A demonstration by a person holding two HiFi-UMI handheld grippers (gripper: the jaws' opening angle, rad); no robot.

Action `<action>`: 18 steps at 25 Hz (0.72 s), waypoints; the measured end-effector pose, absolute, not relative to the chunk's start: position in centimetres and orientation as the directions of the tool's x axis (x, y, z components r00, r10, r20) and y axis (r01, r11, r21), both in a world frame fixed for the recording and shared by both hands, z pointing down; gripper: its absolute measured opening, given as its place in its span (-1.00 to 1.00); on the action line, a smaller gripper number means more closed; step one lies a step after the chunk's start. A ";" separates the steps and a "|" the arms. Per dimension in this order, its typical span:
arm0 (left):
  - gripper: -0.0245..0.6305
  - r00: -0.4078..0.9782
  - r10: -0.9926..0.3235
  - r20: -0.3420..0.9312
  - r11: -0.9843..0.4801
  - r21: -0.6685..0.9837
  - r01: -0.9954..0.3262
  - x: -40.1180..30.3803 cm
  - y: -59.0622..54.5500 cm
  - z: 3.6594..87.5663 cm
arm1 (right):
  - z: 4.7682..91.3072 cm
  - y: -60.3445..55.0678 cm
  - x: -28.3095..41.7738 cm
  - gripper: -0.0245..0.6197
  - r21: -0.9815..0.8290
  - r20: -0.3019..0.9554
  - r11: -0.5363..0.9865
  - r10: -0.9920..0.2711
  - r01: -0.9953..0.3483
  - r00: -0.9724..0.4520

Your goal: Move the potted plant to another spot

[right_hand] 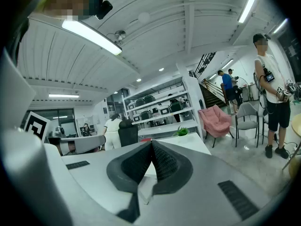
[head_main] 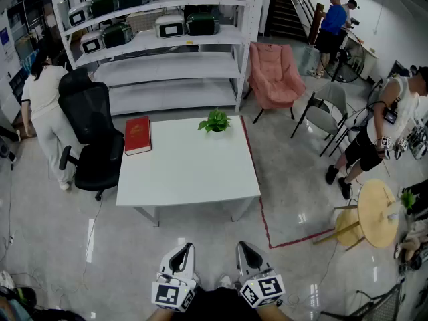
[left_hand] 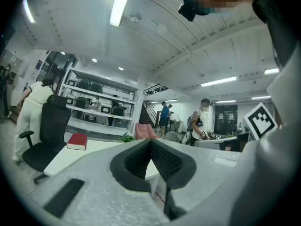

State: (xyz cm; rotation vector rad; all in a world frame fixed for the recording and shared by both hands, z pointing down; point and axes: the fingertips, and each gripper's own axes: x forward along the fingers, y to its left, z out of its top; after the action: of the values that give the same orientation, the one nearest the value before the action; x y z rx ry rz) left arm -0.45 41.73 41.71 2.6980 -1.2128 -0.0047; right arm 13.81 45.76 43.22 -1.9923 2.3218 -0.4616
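While two tools point(head_main: 186, 247) point(head_main: 243, 246) hang closed, one potted plant point(head_main: 215, 122) — one book point(head_main: 138, 135), seemingly.

You hold both grippers low and close to your body, at 6 o'clock in the head view, side by side and apart. Your left gripper point(head_main: 182, 251) points toward 12 o'clock, leaning slightly inward. Its fingers point(left_hand: 165, 161) are pressed together at the tips, with nothing between them. Your right gripper point(head_main: 245, 249) mirrors it, and its fingers point(right_hand: 164, 163) likewise meet on nothing.
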 end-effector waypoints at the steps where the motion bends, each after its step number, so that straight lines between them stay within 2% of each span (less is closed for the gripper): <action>1: -0.88 0.668 -0.741 0.070 -0.652 0.166 -0.740 -0.3 41.8 41.6 | 43.1 45.8 13.9 -0.90 -0.254 0.155 0.128 -0.973 -0.959 -0.171; 18: -0.88 0.655 -0.753 0.068 -0.639 0.162 -0.752 1.6 43.7 41.2 | 42.8 47.7 15.8 -0.90 -0.284 0.133 0.157 -0.971 -0.946 -0.201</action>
State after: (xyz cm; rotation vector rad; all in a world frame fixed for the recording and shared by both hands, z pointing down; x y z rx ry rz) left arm 1.59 43.74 41.21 2.6943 -1.2368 -0.0083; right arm 15.76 47.65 42.78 -1.9333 2.3269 -0.4701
